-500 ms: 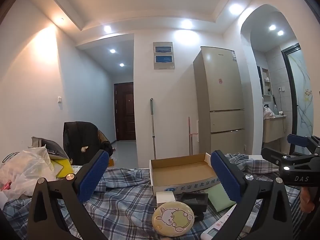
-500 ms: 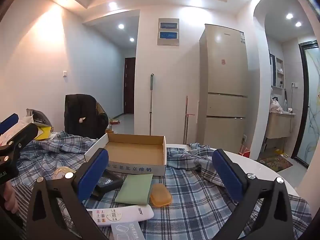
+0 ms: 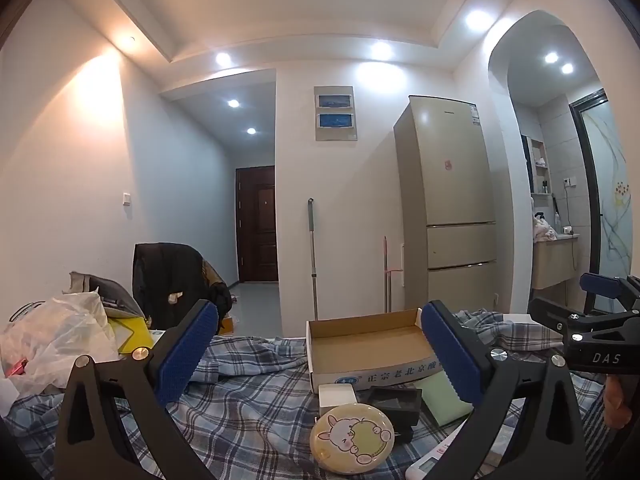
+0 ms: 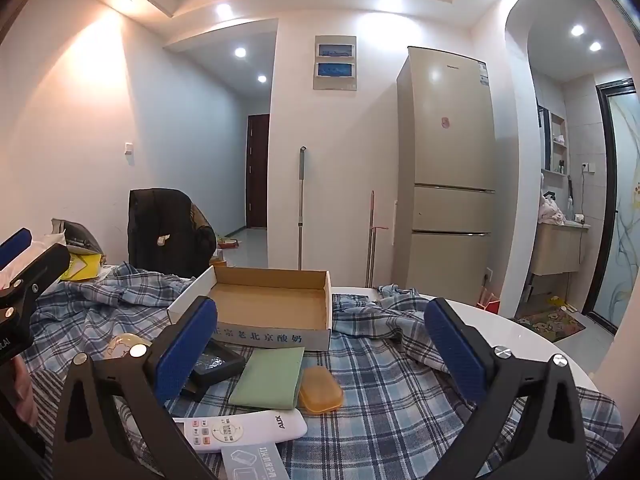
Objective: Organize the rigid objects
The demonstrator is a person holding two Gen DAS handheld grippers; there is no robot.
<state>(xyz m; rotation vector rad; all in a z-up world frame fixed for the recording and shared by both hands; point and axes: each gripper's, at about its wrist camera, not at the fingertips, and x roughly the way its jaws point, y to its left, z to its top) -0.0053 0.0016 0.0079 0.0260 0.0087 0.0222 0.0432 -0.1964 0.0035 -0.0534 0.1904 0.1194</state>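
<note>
Both hand-held grippers, left (image 3: 320,354) and right (image 4: 322,354), are held wide open and empty. The round tin (image 3: 352,434) is judged light, stiff and slippery; it is best gripped across its rim.

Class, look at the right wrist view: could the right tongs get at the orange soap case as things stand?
Probably yes. The right tongs are open and empty, and the orange soap case lies uncovered on the checked cloth ahead, touching only the green pad beside it.
</note>
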